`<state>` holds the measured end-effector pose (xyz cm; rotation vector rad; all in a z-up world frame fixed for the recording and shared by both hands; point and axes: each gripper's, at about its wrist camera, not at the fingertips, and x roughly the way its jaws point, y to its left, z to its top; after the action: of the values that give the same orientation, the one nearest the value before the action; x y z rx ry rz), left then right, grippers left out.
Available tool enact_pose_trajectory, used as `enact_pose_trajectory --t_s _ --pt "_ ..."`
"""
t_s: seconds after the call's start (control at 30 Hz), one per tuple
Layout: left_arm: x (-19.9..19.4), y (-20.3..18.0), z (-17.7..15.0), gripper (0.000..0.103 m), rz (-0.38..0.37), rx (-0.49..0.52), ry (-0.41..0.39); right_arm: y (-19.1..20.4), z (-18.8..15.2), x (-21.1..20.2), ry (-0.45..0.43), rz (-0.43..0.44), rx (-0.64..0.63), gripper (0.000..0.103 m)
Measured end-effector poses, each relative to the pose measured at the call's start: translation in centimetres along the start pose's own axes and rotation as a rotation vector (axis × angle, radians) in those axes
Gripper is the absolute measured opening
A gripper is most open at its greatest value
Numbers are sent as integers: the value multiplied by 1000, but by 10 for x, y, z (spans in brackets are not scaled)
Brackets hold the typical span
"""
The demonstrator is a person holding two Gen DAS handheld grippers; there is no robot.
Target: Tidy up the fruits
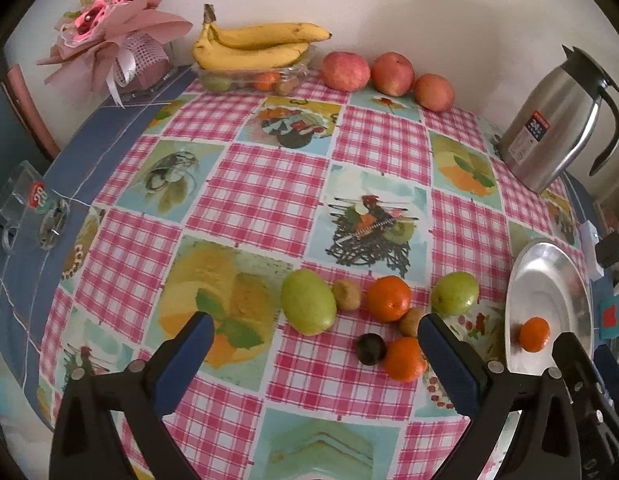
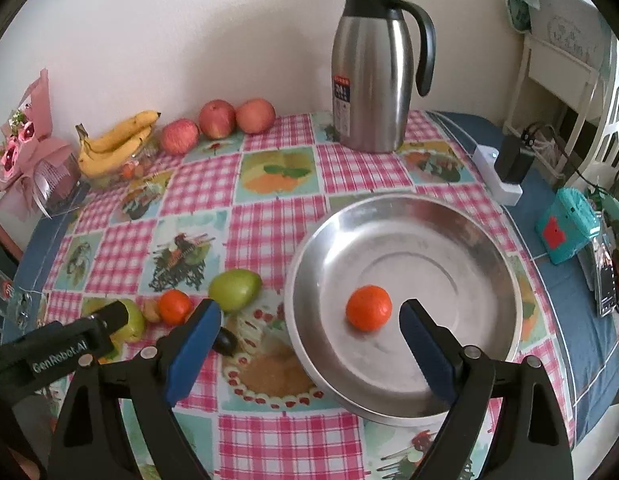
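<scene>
Tangerine (image 2: 368, 307) loose in steel plate (image 2: 461, 216)

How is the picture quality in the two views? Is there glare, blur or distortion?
Left wrist view: strong fisheye bending, the tablecloth bulges like a dome, corners black; soft, even light, no hard shadows. Right wrist view: same bending; the plate and the jug show bright reflections; the orange on the plate looks slightly smeared.
</scene>
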<state>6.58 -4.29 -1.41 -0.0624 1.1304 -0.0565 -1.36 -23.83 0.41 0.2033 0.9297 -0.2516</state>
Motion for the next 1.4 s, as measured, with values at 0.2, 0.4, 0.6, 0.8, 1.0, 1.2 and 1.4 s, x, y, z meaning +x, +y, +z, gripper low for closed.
enact_pose_trajectory --t_s 0.2,0.4,0.6,0.8,1.0,1.2,1.4 --pt "-1 17 5 103 12 -41 -11 23 9 0 22 -14 -37 91" --pt "-1 38 11 103 45 -85 -26 45 17 3 24 20 -31 91" --pt "-3 57 16 103 69 -125 -43 65 20 13 28 59 -46 91" --pt "2 62 19 103 84 -157 -33 59 15 34 108 114 -16 91" --pt "5 51 18 103 65 -128 -29 57 14 36 123 149 -34 91" --pt "16 45 16 103 63 -107 -1 60 8 40 150 167 -64 91" --pt "27 40 13 103 59 -95 32 56 3 53 209 213 -23 91"
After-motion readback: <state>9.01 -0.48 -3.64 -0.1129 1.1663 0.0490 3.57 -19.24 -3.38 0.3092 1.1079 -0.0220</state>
